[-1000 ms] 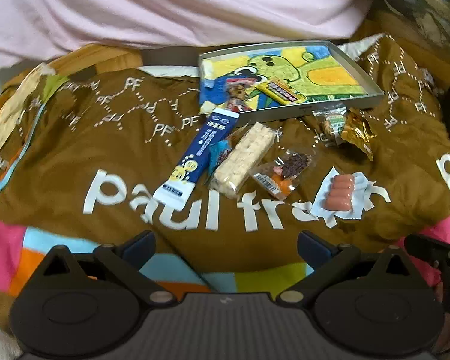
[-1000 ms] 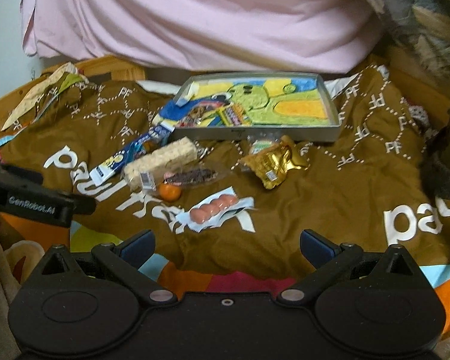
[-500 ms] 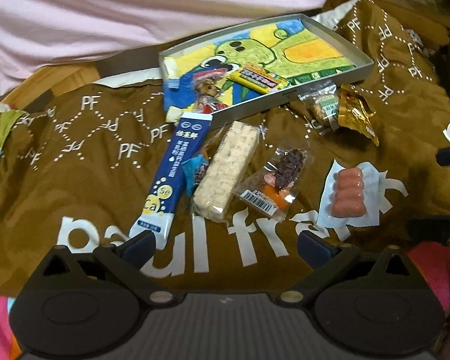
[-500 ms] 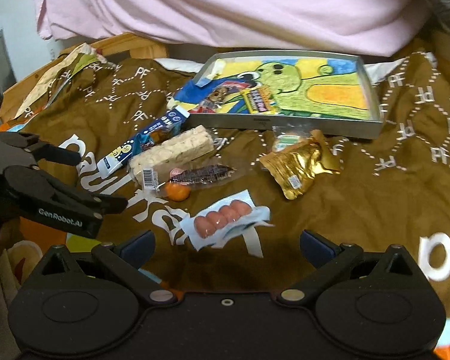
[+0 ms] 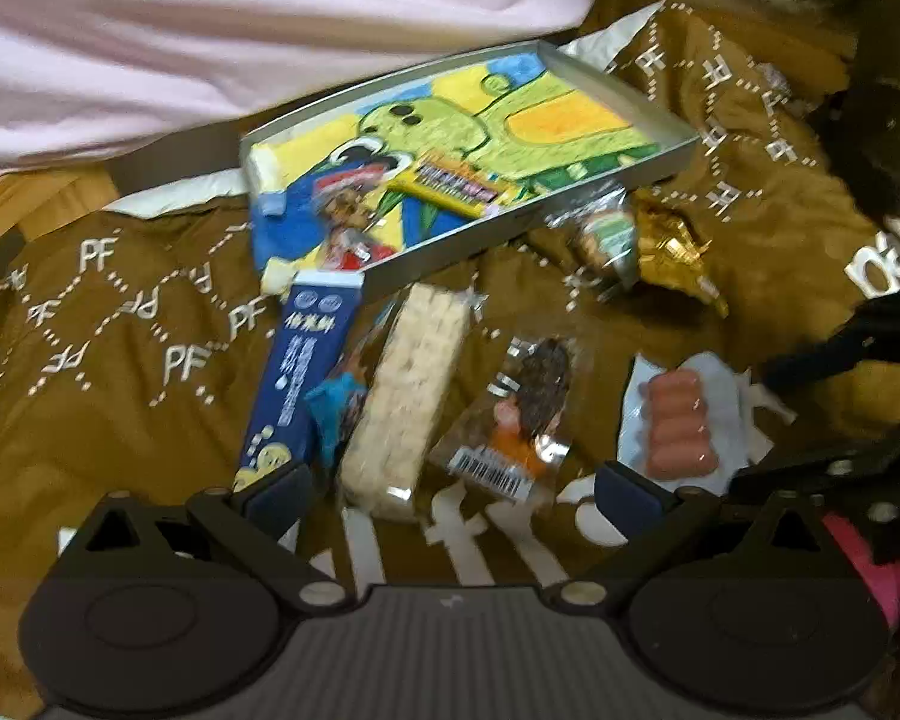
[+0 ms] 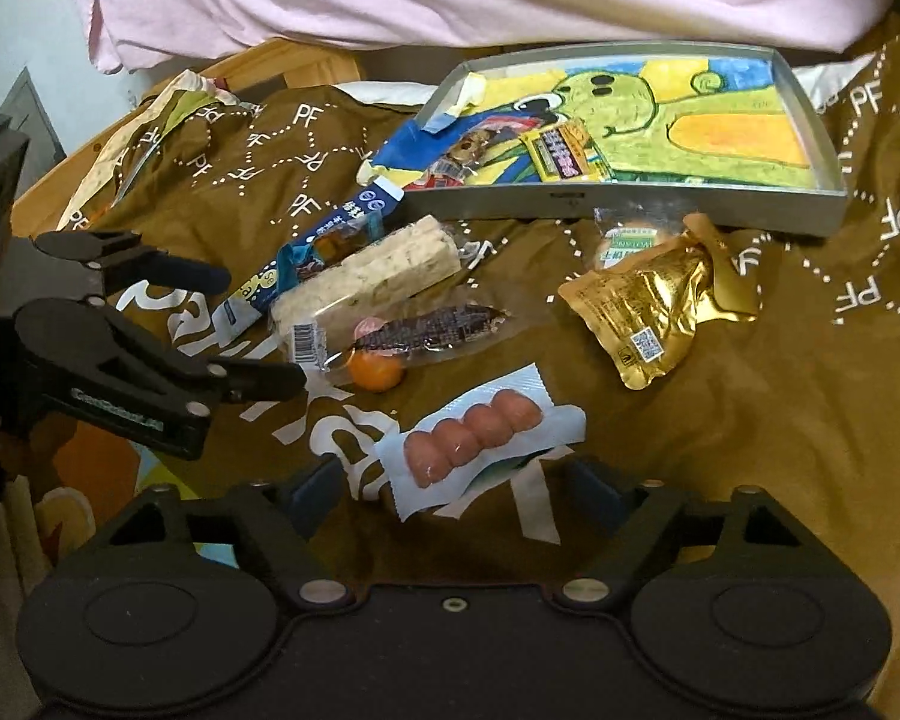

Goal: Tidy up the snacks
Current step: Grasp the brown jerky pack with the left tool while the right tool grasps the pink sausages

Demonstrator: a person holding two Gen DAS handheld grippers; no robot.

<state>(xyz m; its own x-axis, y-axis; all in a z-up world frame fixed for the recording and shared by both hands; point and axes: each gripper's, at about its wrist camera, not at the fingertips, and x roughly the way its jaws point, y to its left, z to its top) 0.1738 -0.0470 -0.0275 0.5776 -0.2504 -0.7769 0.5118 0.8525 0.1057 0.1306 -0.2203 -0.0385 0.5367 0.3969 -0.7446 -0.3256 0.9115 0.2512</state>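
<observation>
My left gripper [image 5: 450,492] hangs released, fingers wide apart, low in the left wrist frame over the brown blanket [image 5: 120,360]. Between and just above the fingertips lie the rice bar [image 5: 408,402] and the clear barcode packet [image 5: 516,420]; the blue stick pack [image 5: 297,378] ends beside my left finger [image 5: 276,495]. My right gripper [image 6: 450,489] is released too, and the sausage pack [image 6: 471,435] sits between its fingers, at the lower centre of the right wrist frame. The gold pouch [image 6: 654,306] lies to the upper right, just below the tin tray [image 6: 630,213], which holds a yellow packet [image 6: 561,159].
</observation>
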